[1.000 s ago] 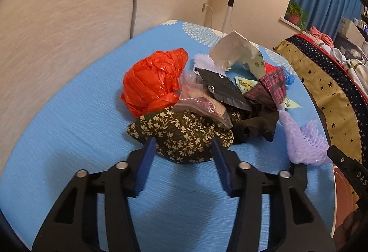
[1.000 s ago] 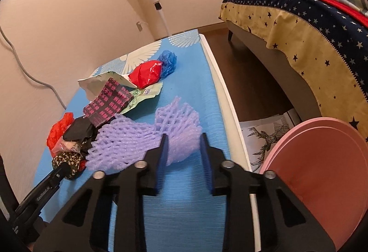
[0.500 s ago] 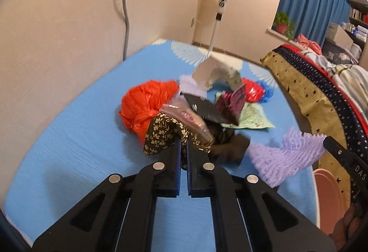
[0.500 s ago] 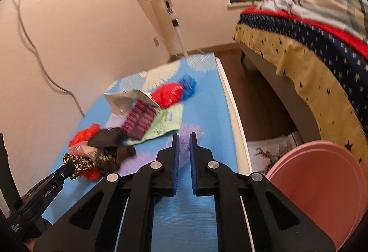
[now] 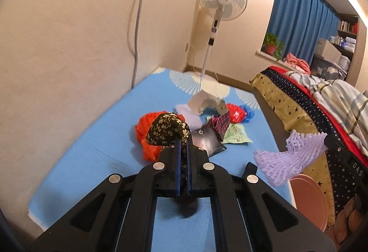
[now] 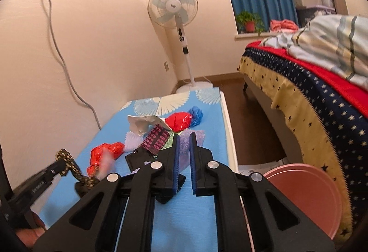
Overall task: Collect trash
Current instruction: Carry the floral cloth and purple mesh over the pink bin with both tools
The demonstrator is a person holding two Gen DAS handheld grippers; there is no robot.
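Observation:
My left gripper [image 5: 182,150] is shut on a black cloth with yellow flowers [image 5: 166,128], which hangs lifted above the blue-covered table [image 5: 92,160]. My right gripper [image 6: 184,148] is shut on a purple foam net [image 6: 184,156]. In the left wrist view that net [image 5: 292,160] dangles in the air from the right gripper [image 5: 327,140]. The right wrist view shows the left gripper [image 6: 57,168] at lower left with the flowered cloth [image 6: 69,162] in it. On the table lie an orange-red bag [image 5: 147,134], a black pouch [image 5: 207,139], a patterned wrapper [image 5: 220,124] and white paper [image 5: 207,100].
A pink bin [image 6: 306,196] stands on the floor right of the table. A red bag [image 6: 179,122] and a blue bag [image 6: 195,115] lie at the table's far side. A bed [image 6: 310,81] runs along the right, a standing fan [image 6: 174,8] is behind the table.
Both grippers have closed, the left on the flowered cloth and the right on the purple net. Both have risen with their loads off the table.

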